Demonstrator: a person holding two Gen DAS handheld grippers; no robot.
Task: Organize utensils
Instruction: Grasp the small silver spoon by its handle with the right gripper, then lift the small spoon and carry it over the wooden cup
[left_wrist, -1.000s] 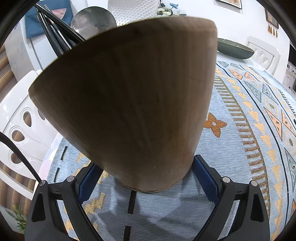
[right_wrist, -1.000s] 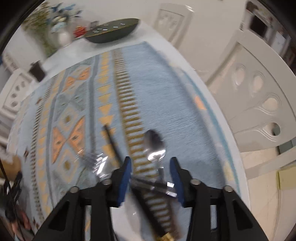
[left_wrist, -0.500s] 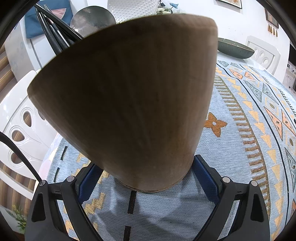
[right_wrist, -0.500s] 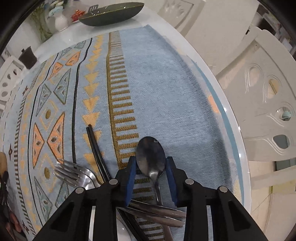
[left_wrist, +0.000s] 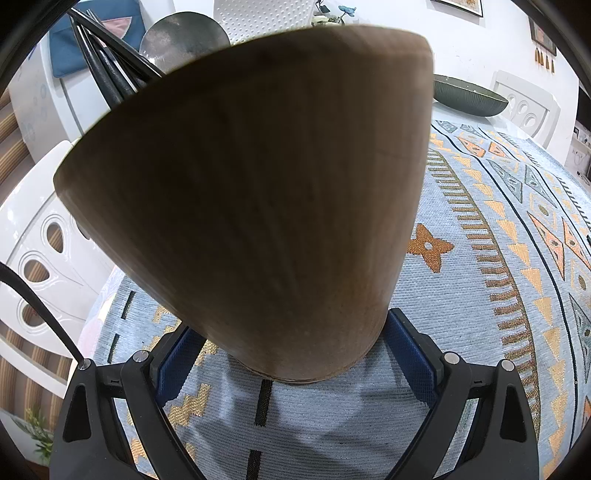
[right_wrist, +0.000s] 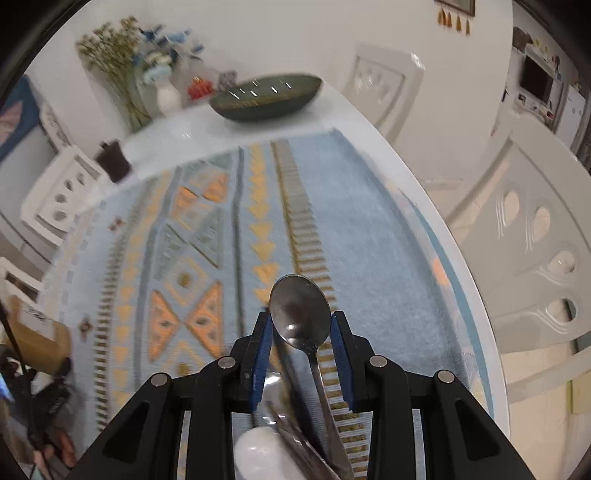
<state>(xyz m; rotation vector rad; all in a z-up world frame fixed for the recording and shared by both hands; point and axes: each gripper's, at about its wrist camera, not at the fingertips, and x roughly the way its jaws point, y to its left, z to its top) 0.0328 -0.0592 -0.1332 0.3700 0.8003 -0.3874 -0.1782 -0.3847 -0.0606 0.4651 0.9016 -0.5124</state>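
My left gripper (left_wrist: 291, 349) is shut on the base of a tall wooden utensil holder (left_wrist: 258, 192), one blue pad on each side. The holder fills the left wrist view and stands tilted on the patterned tablecloth (left_wrist: 480, 295). Black handles (left_wrist: 107, 62) and a round metal ladle head (left_wrist: 184, 40) stick out of its top. My right gripper (right_wrist: 301, 328) is shut on a steel spoon (right_wrist: 299, 310) and holds it above the cloth, with the spoon's bowl pointing forward between the pads. The holder (right_wrist: 37, 336) also shows at the left edge of the right wrist view.
A dark green oval bowl (right_wrist: 266, 96) and a vase of flowers (right_wrist: 162, 92) stand at the far end of the table. A small dark cup (right_wrist: 112, 160) sits nearby. White chairs (right_wrist: 535, 266) ring the table. A blurred white rounded thing (right_wrist: 262, 454) and dark handles lie under the right gripper.
My right gripper closed on the spoon and rose with it off the cloth. The fork and the black stick have dropped out of its view. The left gripper and holder have not moved.
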